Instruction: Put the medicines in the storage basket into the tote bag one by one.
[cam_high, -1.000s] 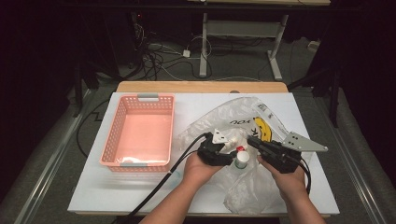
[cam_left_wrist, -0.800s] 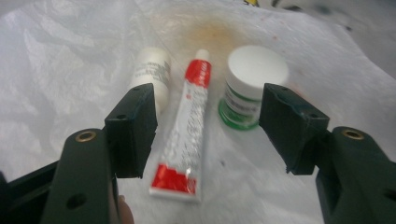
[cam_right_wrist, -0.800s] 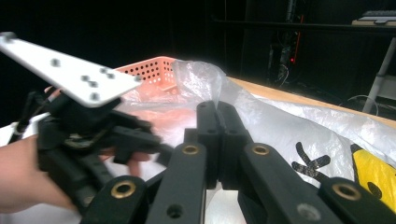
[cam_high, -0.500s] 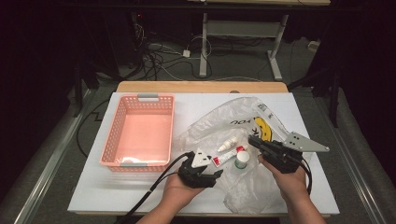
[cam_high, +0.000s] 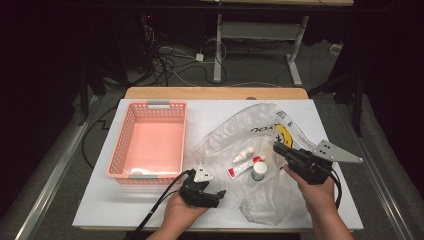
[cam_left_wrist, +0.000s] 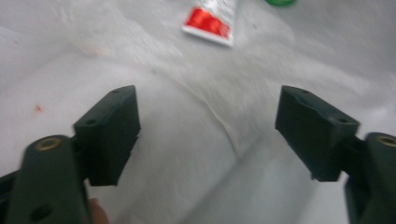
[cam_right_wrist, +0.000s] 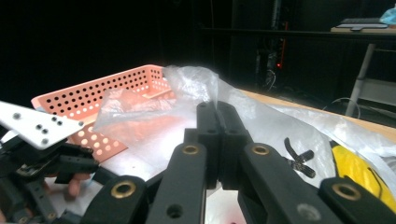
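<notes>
Pulled back, left gripper (cam_high: 216, 192) has just been opening, empty; right gripper (cam_high: 278, 148) pinches the bag (cam_high: 260, 200), whose thin film could slip

This looks like a lab or recording room set up for handling trials, not a home. A white tabletop (cam_high: 150, 210) laid over a wooden board stands on a dark floor in a blacked-out space, with loose cables (cam_high: 170, 65) tangled on the ground behind it. Farther back are the metal legs of a height-adjustable desk (cam_high: 255, 45), and the right gripper view shows a keyboard (cam_right_wrist: 362, 22) on a desk in the dark.
</notes>
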